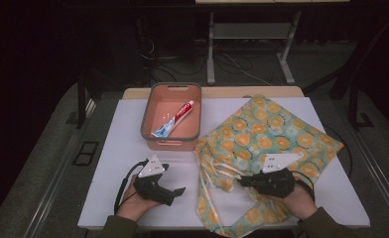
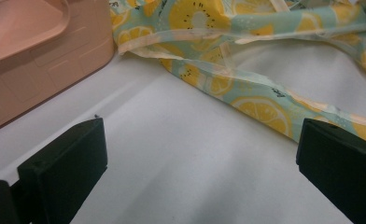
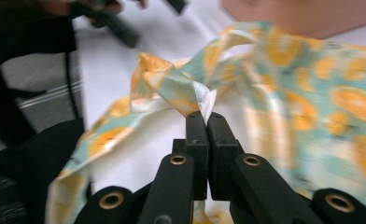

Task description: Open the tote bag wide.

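Observation:
A teal cloth with an orange citrus print (image 1: 267,134) lies spread over the right half of the white table (image 1: 123,144), its near edge folded back. My right gripper (image 1: 242,181) is shut on a bunched edge of that cloth (image 3: 190,93), which rises from the tips of its jaws in the right gripper view. My left gripper (image 1: 178,191) rests on the table left of the cloth with its jaws wide apart and nothing between them; its view looks across bare table to the cloth (image 2: 246,93).
A salmon-coloured bin (image 1: 171,119) with a grey rim stands at the back middle of the table, and a toothpaste tube (image 1: 175,119) lies inside it. The bin's side (image 2: 36,70) is at the upper left of the left gripper view. Bare table lies left of the bin.

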Demonstrator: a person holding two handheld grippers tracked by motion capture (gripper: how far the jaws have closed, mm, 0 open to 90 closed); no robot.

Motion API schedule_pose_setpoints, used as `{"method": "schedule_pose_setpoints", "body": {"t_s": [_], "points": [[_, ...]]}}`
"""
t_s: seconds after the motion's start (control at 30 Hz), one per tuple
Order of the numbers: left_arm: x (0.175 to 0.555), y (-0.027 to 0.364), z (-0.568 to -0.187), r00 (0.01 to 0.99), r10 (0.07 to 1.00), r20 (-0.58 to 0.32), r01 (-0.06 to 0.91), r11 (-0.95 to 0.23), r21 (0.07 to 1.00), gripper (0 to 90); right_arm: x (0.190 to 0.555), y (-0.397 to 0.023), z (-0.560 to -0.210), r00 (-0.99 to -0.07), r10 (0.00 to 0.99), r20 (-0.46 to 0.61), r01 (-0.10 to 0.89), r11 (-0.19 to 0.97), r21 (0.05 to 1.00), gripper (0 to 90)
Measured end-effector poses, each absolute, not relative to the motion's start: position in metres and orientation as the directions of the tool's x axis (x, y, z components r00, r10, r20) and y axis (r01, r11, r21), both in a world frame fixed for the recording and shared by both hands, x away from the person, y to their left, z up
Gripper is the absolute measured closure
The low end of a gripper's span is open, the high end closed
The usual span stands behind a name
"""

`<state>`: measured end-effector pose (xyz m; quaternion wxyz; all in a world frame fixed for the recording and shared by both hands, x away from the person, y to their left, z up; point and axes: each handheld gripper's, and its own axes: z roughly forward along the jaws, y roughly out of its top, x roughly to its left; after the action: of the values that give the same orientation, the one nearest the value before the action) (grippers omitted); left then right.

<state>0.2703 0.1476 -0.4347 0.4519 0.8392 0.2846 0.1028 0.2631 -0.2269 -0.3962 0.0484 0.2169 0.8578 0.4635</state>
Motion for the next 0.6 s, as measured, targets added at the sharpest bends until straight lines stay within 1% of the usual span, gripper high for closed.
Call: {"method": "schedule_pose_setpoints", "body": {"t_s": [0.07,0.1,0.17,0.23,0.27,0.33,0.53,0.57,0.6], "points": [[0.27,0.148,-0.435,0.817,0.571,-0.085,0.385,-0.428,0.818,0.5,0.266,-0.231,-0.395,-0.895,0.43,0.117,0.332,0.467,0.819,88.3],[0.27,0.148,-0.435,0.816,0.571,-0.085,0.385,-0.429,0.817,0.5,0.271,-0.24,-0.392,-0.879,0.463,0.112,0.343,0.451,0.824,88.3],[0.271,0.148,-0.435,0.817,0.57,-0.084,0.385,-0.431,0.816,0.5,0.274,-0.245,-0.391,-0.872,0.478,0.106,0.343,0.444,0.828,88.3],[0.27,0.147,-0.435,0.817,0.57,-0.085,0.386,-0.431,0.816,0.5,0.28,-0.256,-0.389,-0.852,0.512,0.107,0.359,0.422,0.832,88.3],[0.27,0.147,-0.435,0.817,0.57,-0.086,0.387,-0.43,0.816,0.5,0.287,-0.266,-0.387,-0.83,0.548,0.103,0.372,0.407,0.834,88.3],[0.27,0.147,-0.435,0.818,0.569,-0.086,0.386,-0.432,0.815,0.5,0.293,-0.276,-0.386,-0.808,0.581,0.094,0.382,0.396,0.835,88.3],[0.271,0.146,-0.436,0.817,0.57,-0.087,0.388,-0.431,0.815,0.5,0.312,-0.303,-0.388,-0.74,0.67,0.065,0.412,0.375,0.83,88.3],[0.271,0.146,-0.436,0.816,0.571,-0.088,0.389,-0.431,0.814,0.5,0.312,-0.303,-0.388,-0.74,0.67,0.065,0.412,0.375,0.83,88.3],[0.271,0.146,-0.436,0.816,0.572,-0.088,0.39,-0.431,0.814,0.5,0.317,-0.311,-0.391,-0.717,0.694,0.064,0.429,0.367,0.825,88.3]]}}
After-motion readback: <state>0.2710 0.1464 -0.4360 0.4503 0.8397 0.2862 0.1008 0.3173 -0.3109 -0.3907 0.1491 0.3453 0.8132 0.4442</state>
